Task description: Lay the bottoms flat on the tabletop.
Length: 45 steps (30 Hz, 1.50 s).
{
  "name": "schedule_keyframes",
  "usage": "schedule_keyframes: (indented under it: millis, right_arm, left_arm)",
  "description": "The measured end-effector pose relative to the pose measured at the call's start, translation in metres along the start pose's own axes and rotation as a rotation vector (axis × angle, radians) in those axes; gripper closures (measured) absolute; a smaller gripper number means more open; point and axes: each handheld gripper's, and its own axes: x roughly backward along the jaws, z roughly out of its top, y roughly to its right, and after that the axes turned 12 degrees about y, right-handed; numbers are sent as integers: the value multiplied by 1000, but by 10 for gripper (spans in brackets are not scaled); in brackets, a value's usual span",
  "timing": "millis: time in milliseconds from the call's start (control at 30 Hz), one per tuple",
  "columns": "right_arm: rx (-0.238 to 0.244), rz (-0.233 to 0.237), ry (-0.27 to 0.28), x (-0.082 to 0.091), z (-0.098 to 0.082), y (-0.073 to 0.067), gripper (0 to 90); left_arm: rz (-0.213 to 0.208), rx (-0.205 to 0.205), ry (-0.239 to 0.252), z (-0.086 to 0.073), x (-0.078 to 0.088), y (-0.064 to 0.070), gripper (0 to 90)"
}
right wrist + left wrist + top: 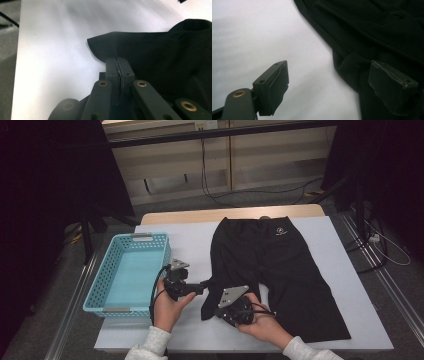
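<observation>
A pair of black shorts [280, 265] lies flat on the white table top [190, 240], waistband at the far side. My right gripper [216, 310] is shut on the hem of the shorts' left leg, and the right gripper view shows the fabric edge [105, 45] pinched between its closed jaws [117, 63]. My left gripper [202, 285] is just left of that same leg and is open. In the left gripper view its two pads [274, 85] stand wide apart [332, 82], one over bare table and one over the dark cloth [374, 30], with nothing gripped.
A teal plastic basket [142, 237] with nothing in it sits at the table's left side, close behind my left gripper. Cables lie on the floor beyond the table. Bare white surface shows in front of the basket and to the left of the shorts.
</observation>
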Motion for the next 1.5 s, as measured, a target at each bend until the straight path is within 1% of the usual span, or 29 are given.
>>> schedule_keyframes:
  millis: [33, 67, 133, 233, 300, 333, 367, 433, 467, 500, 533, 567, 633, 667, 733, 767, 800, 867, 933, 967, 1033, 1067, 1100, 1133, 1200, 1333, 1433, 1467, 1500]
  right_arm:
    - [14, -3, -9, 3, 0, -1, 893]
    - [14, 8, -20, 6, 0, -2, 893]
    - [4, 34, -8, 14, -2, -4, 893]
    - [-4, 45, 2, 25, -5, -3, 892]
    - [4, 46, -1, 29, -7, -2, 891]
    - [2, 61, 6, 31, -8, -1, 891]
    - [-14, 78, 7, 31, -9, -1, 891]
    - [-3, 72, 1, 31, -10, -1, 891]
    - [-8, 84, -1, 30, -10, -2, 891]
    - [-3, 82, -5, 30, -10, -3, 891]
    - [5, 78, -11, 30, -9, -4, 891]
    - [12, 89, -14, 30, -9, -5, 891]
    - [8, 91, -13, 30, -9, -6, 891]
    - [8, 100, -15, 30, -9, -6, 891]
    - [12, 103, -20, 29, -10, -7, 891]
    - [6, 106, -23, 29, -11, -7, 891]
    - [13, 105, -27, 29, -11, -7, 891]
    - [6, 105, -23, 30, -12, -6, 891]
    - [5, 99, -22, 30, -12, -5, 891]
    - [0, 102, -20, 30, -12, -4, 891]
    - [4, 98, -23, 30, -13, -3, 891]
    - [2, 100, -22, 30, -13, -3, 891]
    - [-1, 102, -21, 29, -14, -3, 891]
    - [1, 99, -23, 29, -14, -3, 891]
    - [-5, 101, -21, 29, -14, -3, 890]
    - [-2, 94, -19, 28, -14, -3, 891]
    - [1, 97, -17, 27, -13, -4, 891]
    - [1, 98, -17, 27, -13, -4, 891]
    - [1, 96, -16, 26, -13, -5, 891]
  left_arm:
    - [-3, 11, 1, 0, 0, 0, 166]
    - [-1, 7, 3, 0, 0, 0, 166]
    - [-5, 12, 11, 1, 0, 1, 167]
    - [-5, 23, 7, 1, -2, 0, 168]
    - [-9, 16, -2, 0, -4, -1, 185]
    - [-3, 23, 1, 0, -7, -1, 190]
    - [-11, 19, -1, 0, -8, -2, 203]
    - [-17, 27, -2, 0, -13, -3, 222]
    - [-24, 21, -4, 1, -14, -4, 250]
    - [-13, 20, 9, 1, -17, -2, 263]
    - [-20, 11, 8, 2, -19, -2, 278]
    - [-27, 13, 12, 3, -22, -1, 311]
    - [-37, 5, 11, 3, -27, 1, 342]
    - [-46, 3, 7, 3, -30, 2, 382]
    - [-45, 1, 5, 3, -36, 2, 419]
    - [-41, -4, 0, 3, -39, 2, 473]
    - [-28, 5, 5, 3, -44, 2, 485]
    - [-12, 5, -8, 4, -53, 0, 507]
    - [-14, 13, -18, 5, -61, -2, 533]
    - [-6, 27, -22, 5, -66, -4, 538]
    - [7, 20, -16, 6, -71, -5, 576]
    - [2, 29, -23, 9, -73, -5, 580]
    - [7, 24, -26, 9, -74, -5, 582]
    - [15, 14, -39, 11, -76, -4, 600]
    - [13, 22, -39, 12, -77, -3, 638]
    - [46, 6, -39, 11, -79, -2, 738]
    - [49, 17, -32, 11, -79, -4, 822]
    - [33, 31, -40, 11, -78, -4, 840]
    - [23, 40, -38, 11, -79, -4, 900]
